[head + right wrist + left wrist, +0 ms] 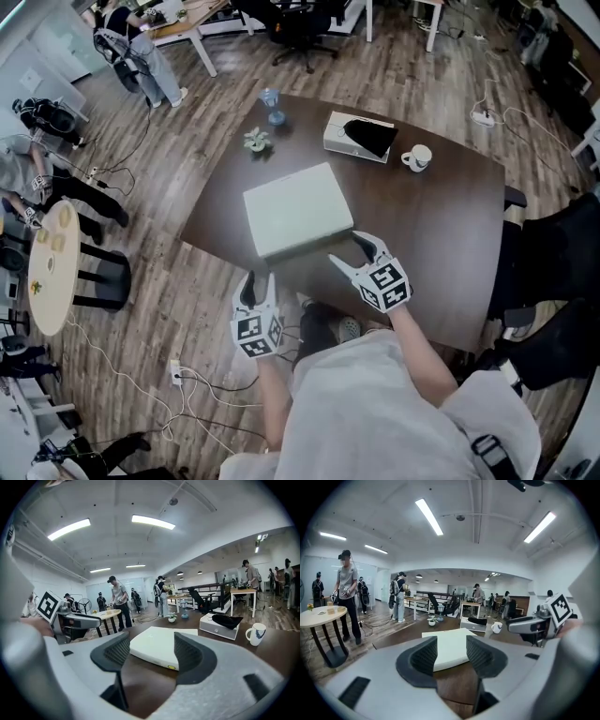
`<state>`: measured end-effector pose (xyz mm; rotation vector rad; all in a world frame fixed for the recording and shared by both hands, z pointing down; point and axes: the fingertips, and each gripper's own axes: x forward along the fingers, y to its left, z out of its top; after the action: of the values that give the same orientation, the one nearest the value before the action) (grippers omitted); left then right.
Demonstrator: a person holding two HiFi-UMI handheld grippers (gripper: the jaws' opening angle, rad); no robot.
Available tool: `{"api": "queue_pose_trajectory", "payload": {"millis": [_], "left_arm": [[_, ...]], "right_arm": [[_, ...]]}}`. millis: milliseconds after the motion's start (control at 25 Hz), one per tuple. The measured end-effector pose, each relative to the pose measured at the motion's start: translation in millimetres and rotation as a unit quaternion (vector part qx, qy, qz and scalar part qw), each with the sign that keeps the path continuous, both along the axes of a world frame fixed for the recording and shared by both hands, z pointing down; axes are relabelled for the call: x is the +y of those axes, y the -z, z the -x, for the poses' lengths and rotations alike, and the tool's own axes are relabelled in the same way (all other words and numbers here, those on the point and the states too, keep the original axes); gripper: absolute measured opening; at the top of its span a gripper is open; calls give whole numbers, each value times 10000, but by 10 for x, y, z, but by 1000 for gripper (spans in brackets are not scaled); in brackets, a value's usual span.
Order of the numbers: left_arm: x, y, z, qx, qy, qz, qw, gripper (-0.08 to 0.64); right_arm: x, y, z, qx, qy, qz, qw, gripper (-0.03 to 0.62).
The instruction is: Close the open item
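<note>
We hold L gripper (261, 279) just off the dark table's (441, 234) near edge and R gripper (344, 248) over it. Both have jaws wide apart w/ nothing gripped. White flat case (298, 208) lies shut mid-table, just ahead of both.

item: flat white rectangular case (298, 209) | state: sitting closed, lid down | place: lying flat on dark wooden worktop (441, 225), near its front edge

Pretty bright, even office light from the long white ceiling light strips (429, 516) — shadows stay soft. Both gripper views bend hard at the edges, with black corners — closest stuff goes blurry.
</note>
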<state>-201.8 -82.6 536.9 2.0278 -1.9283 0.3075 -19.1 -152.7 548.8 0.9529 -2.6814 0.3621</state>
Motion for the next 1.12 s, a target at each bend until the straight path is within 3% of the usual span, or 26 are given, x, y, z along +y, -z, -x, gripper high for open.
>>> {"api": "queue_pose_trajectory", "payload": {"millis": [280,520,760,1120], "left_arm": [[233,-28,-115,95,3,-78,9999,186],[251,10,-231,75,-75,-89,9999,186],[239,56,-244,53,-77,-136,9999,175],[257,77,-246,85,10,-229,9997,106]], "right_arm": [[330,-74,-138,-36,-209,-12,9998,295],[375,-36,-278,-51,-509,-139,9986,275],[399,-33,-284,-94,-512,-120,9986,265],[445,-78,-309,-56,-482,-39,9988,184]]}}
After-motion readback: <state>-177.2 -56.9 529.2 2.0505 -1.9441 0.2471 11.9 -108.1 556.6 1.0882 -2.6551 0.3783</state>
